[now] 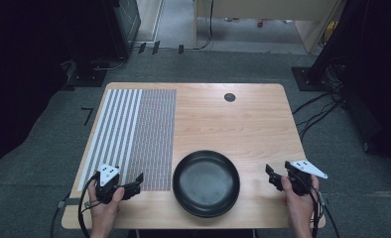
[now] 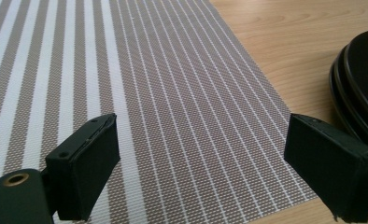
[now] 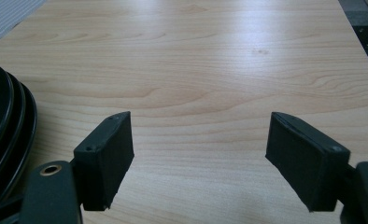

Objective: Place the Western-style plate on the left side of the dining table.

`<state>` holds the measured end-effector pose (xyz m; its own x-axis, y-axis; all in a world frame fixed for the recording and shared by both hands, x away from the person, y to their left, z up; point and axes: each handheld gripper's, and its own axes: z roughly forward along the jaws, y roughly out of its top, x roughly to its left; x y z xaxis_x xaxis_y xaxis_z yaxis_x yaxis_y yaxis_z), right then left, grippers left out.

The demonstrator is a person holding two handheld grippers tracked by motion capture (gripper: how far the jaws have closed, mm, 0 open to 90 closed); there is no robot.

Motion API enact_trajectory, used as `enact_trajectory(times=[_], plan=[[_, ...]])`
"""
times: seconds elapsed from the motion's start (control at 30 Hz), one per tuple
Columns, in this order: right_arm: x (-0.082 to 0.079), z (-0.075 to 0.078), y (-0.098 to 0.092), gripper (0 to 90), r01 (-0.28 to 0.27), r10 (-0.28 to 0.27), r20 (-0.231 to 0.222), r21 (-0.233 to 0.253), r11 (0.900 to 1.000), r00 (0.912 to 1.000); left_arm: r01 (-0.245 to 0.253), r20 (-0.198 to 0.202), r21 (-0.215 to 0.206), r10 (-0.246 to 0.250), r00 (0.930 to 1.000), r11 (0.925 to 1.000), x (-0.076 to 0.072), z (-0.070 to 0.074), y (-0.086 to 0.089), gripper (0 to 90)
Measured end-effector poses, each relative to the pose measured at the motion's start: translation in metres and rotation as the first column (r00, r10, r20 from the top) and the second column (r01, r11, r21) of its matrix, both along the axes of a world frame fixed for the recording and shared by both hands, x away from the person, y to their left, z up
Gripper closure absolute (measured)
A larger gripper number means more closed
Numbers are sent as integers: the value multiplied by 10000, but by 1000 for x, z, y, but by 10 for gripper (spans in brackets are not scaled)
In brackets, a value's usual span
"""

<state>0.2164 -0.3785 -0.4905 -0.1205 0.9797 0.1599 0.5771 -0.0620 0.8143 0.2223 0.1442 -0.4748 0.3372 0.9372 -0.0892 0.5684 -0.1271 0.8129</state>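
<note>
A stack of black plates [image 1: 206,183] sits near the table's front edge, at the middle. A striped woven placemat [image 1: 134,134] covers the table's left part. My left gripper [image 1: 134,187] is held over the placemat's near right corner, left of the plates, open and holding nothing. In the left gripper view its jaws [image 2: 201,154] stand wide apart above the placemat [image 2: 149,93], with the plates' rims [image 2: 359,84] at the right. My right gripper [image 1: 274,176] is held right of the plates, open and holding nothing. In the right gripper view it [image 3: 198,140] hovers over bare wood, the plates [image 3: 4,121] at the left.
The wooden table [image 1: 243,124] has a round black cable hole [image 1: 229,97] near its far edge. Bare wood stretches behind and to the right of the plates. Cables and dark equipment stands lie on the grey floor around the table.
</note>
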Motion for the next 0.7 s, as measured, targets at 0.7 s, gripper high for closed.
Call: enact_trajectory(times=[0.7], plan=[[3, 5, 28, 248, -450, 446, 194, 201, 9988, 9988, 672, -92, -26, -672, 9977, 9977, 2, -1, -27, 102]])
